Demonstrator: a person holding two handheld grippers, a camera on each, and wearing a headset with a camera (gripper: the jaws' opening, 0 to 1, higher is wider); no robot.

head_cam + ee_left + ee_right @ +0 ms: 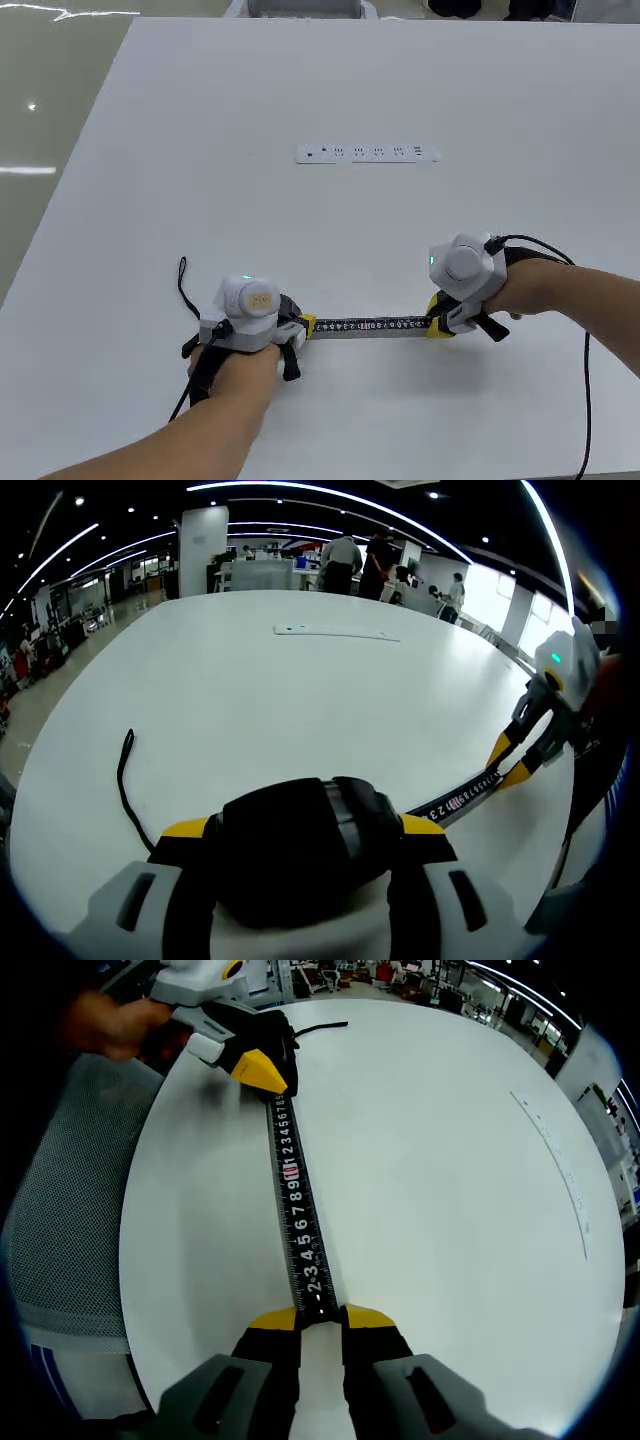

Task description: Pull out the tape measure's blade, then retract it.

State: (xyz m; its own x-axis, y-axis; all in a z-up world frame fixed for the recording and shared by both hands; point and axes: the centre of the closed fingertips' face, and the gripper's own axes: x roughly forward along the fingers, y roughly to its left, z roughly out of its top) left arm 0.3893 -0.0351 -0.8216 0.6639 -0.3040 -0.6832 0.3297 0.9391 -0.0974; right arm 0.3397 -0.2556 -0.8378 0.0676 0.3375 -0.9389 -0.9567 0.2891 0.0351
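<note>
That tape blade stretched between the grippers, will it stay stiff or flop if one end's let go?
The blade runs straight along the table, so probably stiff over this short span. It looks thin, so a sideways push would likely bend it. Released by the right gripper, it may spring back into the case.

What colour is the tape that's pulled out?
The tape is black with white numbers and a little red; clearest in the right gripper view.

Bare table (300, 240) all round; pwr strip (367, 153) far back, blade (370, 325) near.
</note>
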